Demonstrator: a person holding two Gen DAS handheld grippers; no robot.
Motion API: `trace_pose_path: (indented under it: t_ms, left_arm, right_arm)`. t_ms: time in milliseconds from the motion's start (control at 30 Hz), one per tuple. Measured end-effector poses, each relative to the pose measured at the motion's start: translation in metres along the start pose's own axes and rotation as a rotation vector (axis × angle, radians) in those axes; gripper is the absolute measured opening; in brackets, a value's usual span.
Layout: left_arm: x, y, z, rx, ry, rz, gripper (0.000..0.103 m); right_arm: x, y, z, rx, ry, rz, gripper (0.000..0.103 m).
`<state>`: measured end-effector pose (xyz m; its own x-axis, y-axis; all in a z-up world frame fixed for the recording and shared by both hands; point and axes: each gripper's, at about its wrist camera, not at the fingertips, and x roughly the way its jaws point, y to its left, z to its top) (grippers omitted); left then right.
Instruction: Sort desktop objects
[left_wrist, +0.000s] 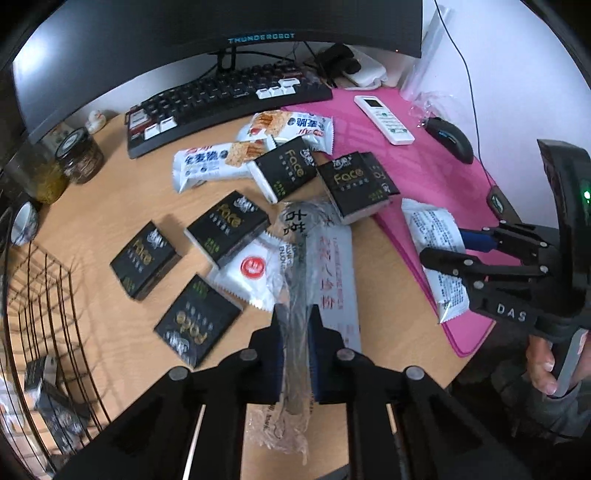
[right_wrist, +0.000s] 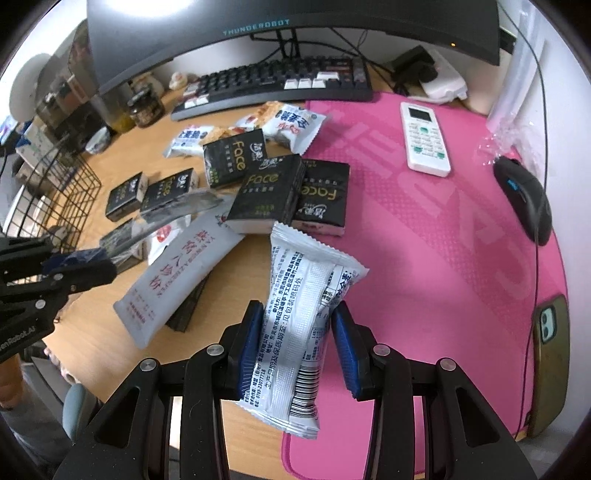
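My left gripper (left_wrist: 295, 314) is shut on a long clear plastic packet (left_wrist: 295, 258) with grey contents, held above the wooden desk (left_wrist: 110, 206). In the right wrist view that packet (right_wrist: 177, 210) slants up from the left gripper (right_wrist: 94, 258). The right gripper (right_wrist: 297, 310) is shut on a white snack packet (right_wrist: 306, 306) with black print and a barcode, lifted over the edge of the pink mat (right_wrist: 424, 240). Several black "Face" tissue packs (left_wrist: 147, 258), white cracker packets (left_wrist: 207, 162) and a long white packet with red writing (left_wrist: 332, 266) lie on the desk.
A black wire basket (left_wrist: 40, 295) stands at the left with packs inside. A keyboard (left_wrist: 229, 99) and monitor (left_wrist: 221, 33) are at the back, jars (left_wrist: 79, 155) at back left. A white remote (right_wrist: 424, 136), a mouse (right_wrist: 524, 195) and a phone (right_wrist: 550, 362) lie on the mat.
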<state>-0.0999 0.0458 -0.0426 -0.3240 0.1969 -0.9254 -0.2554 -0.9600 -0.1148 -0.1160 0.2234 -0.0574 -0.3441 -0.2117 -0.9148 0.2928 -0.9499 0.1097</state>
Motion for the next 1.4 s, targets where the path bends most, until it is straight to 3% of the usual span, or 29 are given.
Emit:
trace_pose_path:
  t_ms: [267,333,400,533,600,867,933,1000,1067,1400]
  left_arm:
    - [0.013,0.004,-0.029,-0.03,0.037,0.016,0.013]
    - [0.019,0.004,-0.027,-0.036,0.039,0.019,0.02]
    - [0.024,0.004,-0.025,-0.031,0.043,0.02,0.034]
    - [0.033,0.003,-0.017,-0.02,0.053,0.018,0.041]
    - [0.035,0.004,-0.013,-0.02,0.048,0.016,0.054]
    - [0.046,0.011,-0.003,-0.033,0.056,-0.015,0.056]
    - [0.047,0.011,-0.002,-0.026,0.06,-0.019,0.053]
    - [0.046,0.012,-0.001,-0.032,0.061,-0.05,0.029]
    - [0.045,0.01,-0.001,-0.026,0.061,-0.055,0.021]
    - [0.039,0.015,-0.002,-0.039,0.041,-0.031,0.008]
  right_arm:
    - [0.007,0.008,-0.02,-0.022,0.028,0.01,0.039]
    - [0.01,0.006,-0.021,-0.018,0.035,0.006,0.039]
    - [0.013,0.004,-0.021,-0.01,0.041,0.01,0.039]
    - [0.019,0.001,-0.02,0.001,0.052,0.017,0.039]
    - [0.021,0.002,-0.019,-0.002,0.055,0.021,0.039]
    - [0.028,-0.001,-0.013,0.005,0.063,0.018,0.04]
    - [0.029,-0.002,-0.012,0.01,0.062,0.014,0.041]
    - [0.03,-0.001,-0.011,0.005,0.062,0.007,0.041]
    - [0.031,0.001,-0.01,-0.006,0.061,-0.006,0.041]
    - [0.03,0.003,-0.01,-0.011,0.062,-0.023,0.039]
